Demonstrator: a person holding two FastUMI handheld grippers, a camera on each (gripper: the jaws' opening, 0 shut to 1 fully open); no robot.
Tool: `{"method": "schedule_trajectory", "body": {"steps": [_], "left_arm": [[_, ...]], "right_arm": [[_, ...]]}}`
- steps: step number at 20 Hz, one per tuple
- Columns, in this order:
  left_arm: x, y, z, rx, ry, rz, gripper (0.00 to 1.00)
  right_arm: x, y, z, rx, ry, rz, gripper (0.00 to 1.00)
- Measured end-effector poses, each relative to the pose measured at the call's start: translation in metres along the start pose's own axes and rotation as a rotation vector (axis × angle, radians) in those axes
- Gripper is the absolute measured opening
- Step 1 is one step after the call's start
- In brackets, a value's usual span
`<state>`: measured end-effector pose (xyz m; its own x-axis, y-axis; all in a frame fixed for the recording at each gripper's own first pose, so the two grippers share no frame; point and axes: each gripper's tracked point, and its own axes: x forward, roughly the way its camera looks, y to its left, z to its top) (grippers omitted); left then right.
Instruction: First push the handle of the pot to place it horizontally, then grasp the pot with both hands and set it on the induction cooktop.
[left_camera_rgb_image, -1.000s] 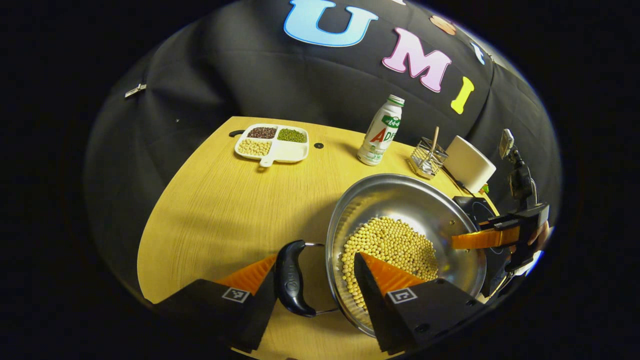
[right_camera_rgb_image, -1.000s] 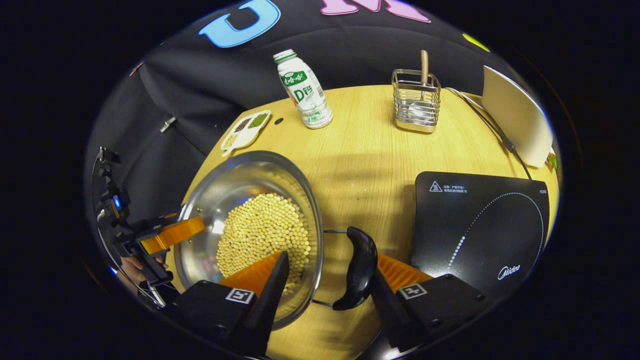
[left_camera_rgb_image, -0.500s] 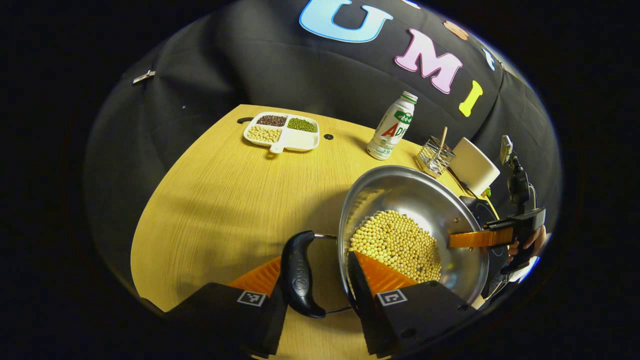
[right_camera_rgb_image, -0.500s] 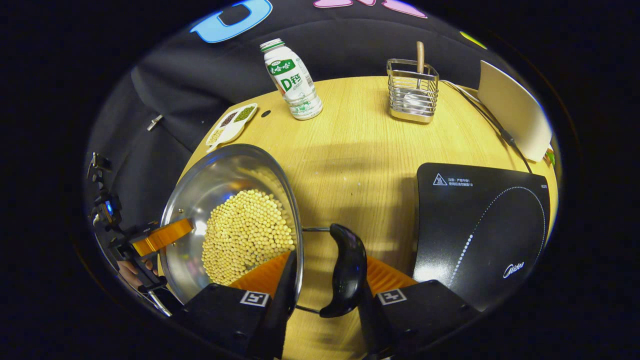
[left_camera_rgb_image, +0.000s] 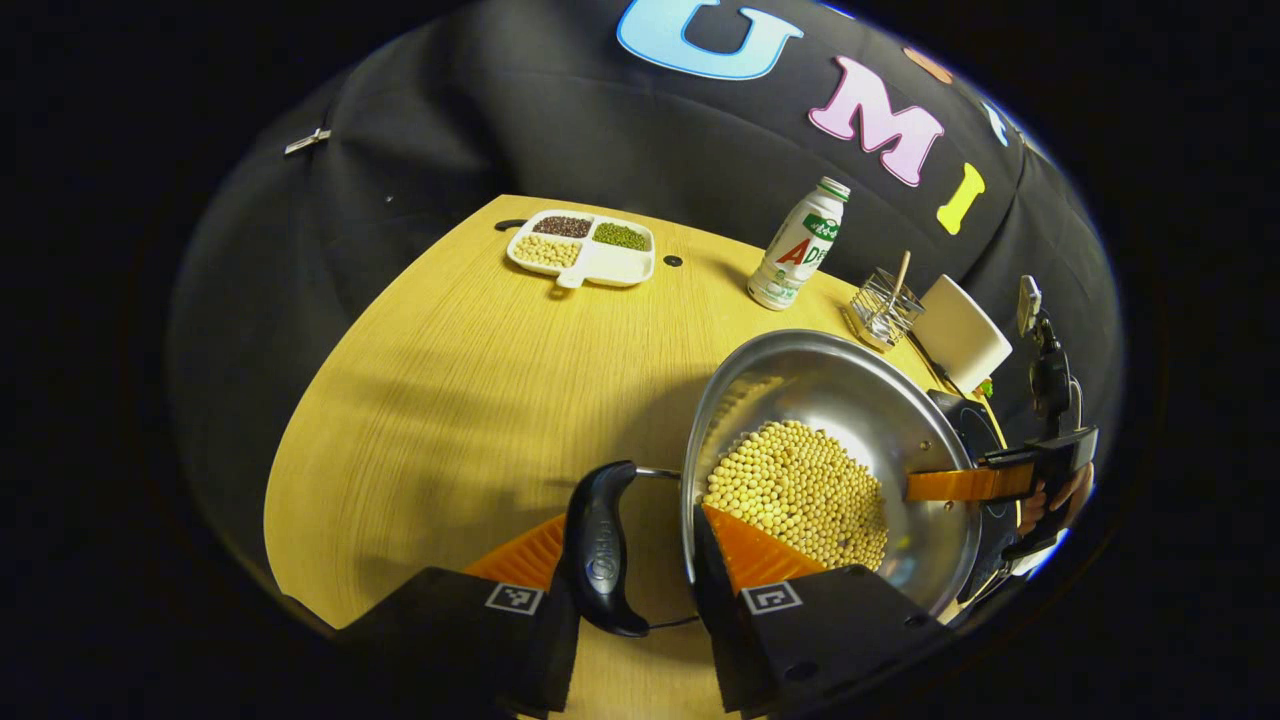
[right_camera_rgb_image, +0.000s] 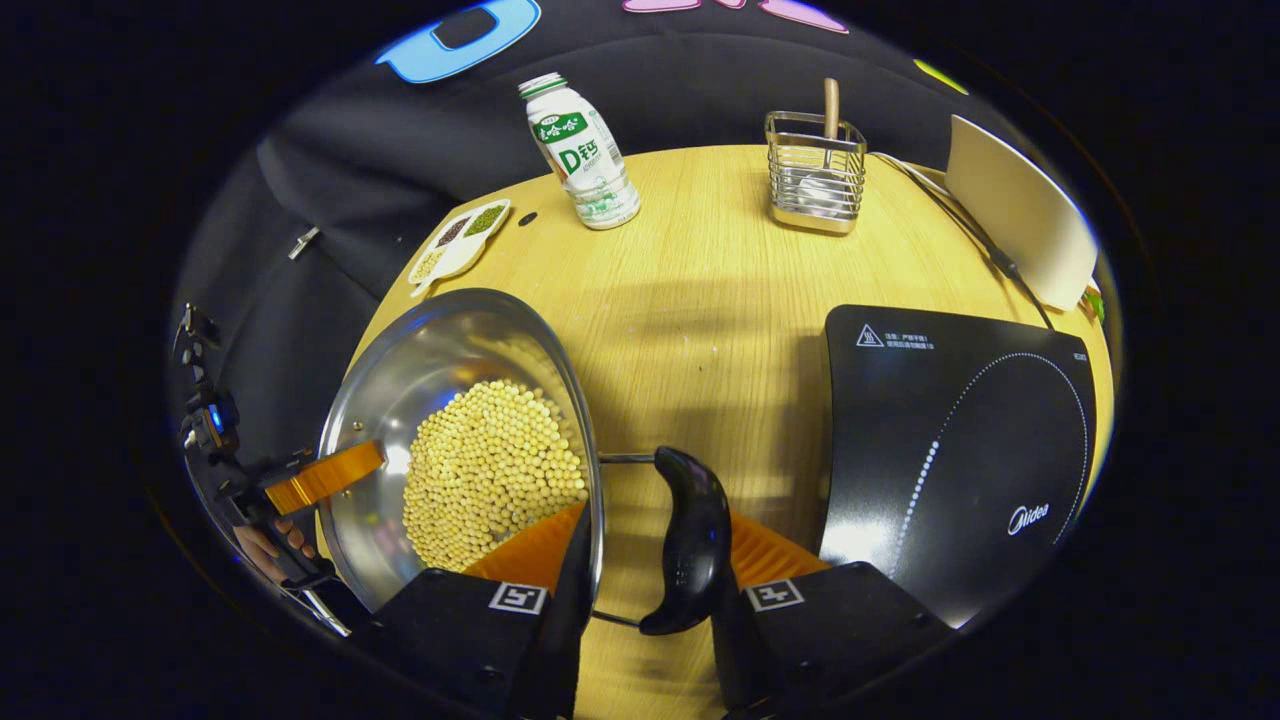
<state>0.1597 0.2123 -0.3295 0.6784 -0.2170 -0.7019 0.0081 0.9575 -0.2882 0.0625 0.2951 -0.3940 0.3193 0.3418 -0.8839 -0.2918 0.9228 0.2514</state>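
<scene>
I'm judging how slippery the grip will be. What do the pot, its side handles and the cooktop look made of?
Pot: polished metal, likely stainless steel; its wall mirrors the lights and the beans.
Handles: glossy black, probably hard plastic, on thin metal wire loops.
Cooktop: smooth black glass or ceramic, judging by its sheen and printed markings.
Table: wood grain, possibly laminate.

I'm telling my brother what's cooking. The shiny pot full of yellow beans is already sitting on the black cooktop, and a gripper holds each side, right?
Not quite. In the right gripper view the pot of soybeans is beside the induction cooktop, with bare table between them. A gripper does hold each side: the right gripper and the left gripper.
</scene>
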Motion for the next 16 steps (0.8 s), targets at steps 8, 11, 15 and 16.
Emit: {"method": "schedule_trajectory", "body": {"steps": [8, 11, 15, 16], "left_arm": [[-0.055, -0.041, 0.009, 0.021, -0.026, -0.006, 0.57], [-0.074, -0.076, 0.007, 0.011, -0.023, -0.035, 0.57], [-0.083, -0.133, 0.009, 0.043, -0.027, -0.09, 0.57], [-0.083, -0.145, 0.009, 0.06, -0.026, -0.099, 0.57]], "right_arm": [[-0.076, -0.007, 0.001, 0.009, -0.056, 0.002, 0.57], [-0.118, -0.025, -0.001, 0.048, -0.083, 0.002, 0.57], [-0.164, -0.064, -0.006, 0.086, -0.13, -0.025, 0.52], [-0.172, -0.075, -0.01, 0.098, -0.137, -0.035, 0.57]]}}
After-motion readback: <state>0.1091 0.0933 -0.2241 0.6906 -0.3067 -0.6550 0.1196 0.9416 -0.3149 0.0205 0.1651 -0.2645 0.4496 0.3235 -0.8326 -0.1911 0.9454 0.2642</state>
